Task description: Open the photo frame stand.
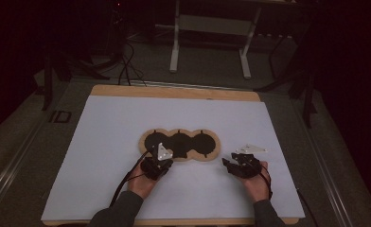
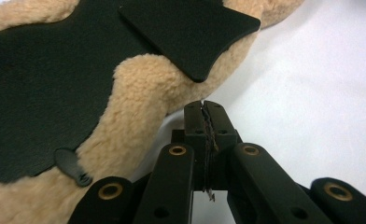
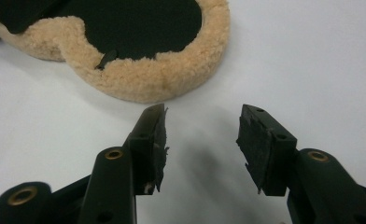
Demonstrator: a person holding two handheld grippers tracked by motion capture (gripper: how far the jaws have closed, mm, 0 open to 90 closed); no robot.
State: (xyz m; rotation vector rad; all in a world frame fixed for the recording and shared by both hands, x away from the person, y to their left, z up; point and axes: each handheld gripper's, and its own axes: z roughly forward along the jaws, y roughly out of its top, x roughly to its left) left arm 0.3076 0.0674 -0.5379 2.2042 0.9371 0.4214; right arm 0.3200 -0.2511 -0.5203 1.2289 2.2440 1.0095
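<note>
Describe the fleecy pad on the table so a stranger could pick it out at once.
Start from the white sheet covering the wooden table: near its middle, just ahead of both hands, lies the pad. It is a flat row of three joined rounds, black inside with a tan fleece rim. The left tool sits shut at its near left edge; the right tool waits open beside its right end.

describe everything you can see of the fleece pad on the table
The fleece pad lies flat on the white sheet, black face up with a tan woolly border. Its outline is three joined round lobes. A loose black flap lies over one part, and small black tabs poke out at the edge. The left gripper, jaws shut, sits right at its near edge; contact is unclear. The right gripper, open, is short of it.
</note>
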